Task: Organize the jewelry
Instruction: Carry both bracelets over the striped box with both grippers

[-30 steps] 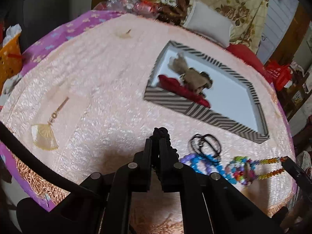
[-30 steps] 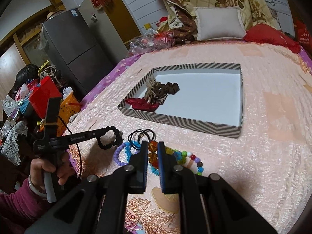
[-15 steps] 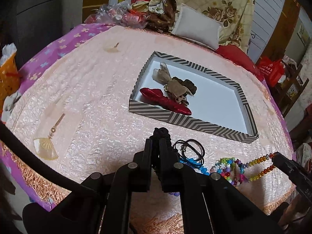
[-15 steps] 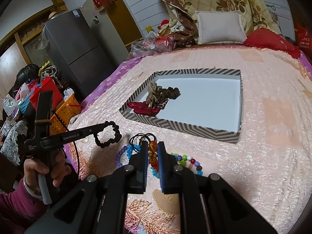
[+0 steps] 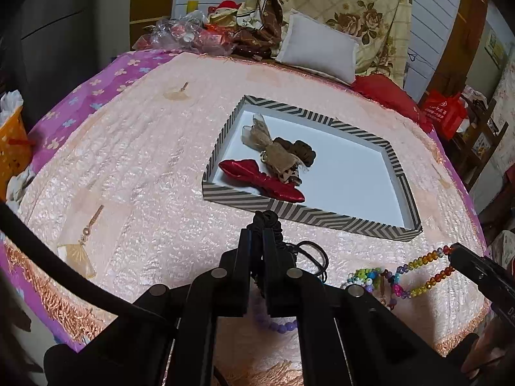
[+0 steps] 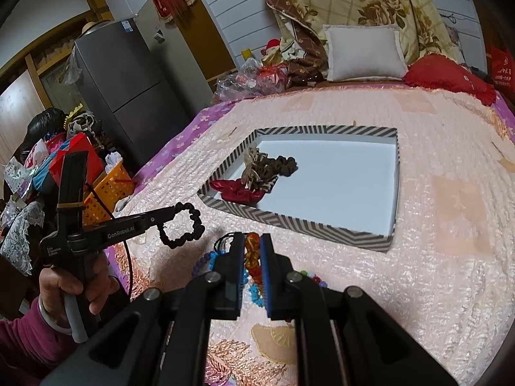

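Bedroom, cluttered; work surface is a bed under a pale pink textured bedspread [image 5: 135,167], grey fridge far left, pillows at the far end.

Left: my left gripper [image 6: 161,219] is pinched shut on a black beaded bracelet [image 6: 183,225], which hangs off the bedspread as a loop, short of the tray. Hand grips the handle low left, fingers pointing right toward the tray.

Centre: chevron-striped shallow cardboard tray [image 5: 322,218], holding a red satin bow [image 5: 257,177] and a brown mesh bow [image 5: 276,154] in its near-left corner.

Right: my right gripper [image 6: 252,251] is clamped on a multicoloured bead strand [image 5: 421,273], whose other end trails on the bedspread near a black hair tie [image 5: 312,251].

Step in hand, I judge: carrying both pieces to the tray. Next: bring each over the near rim, then release.
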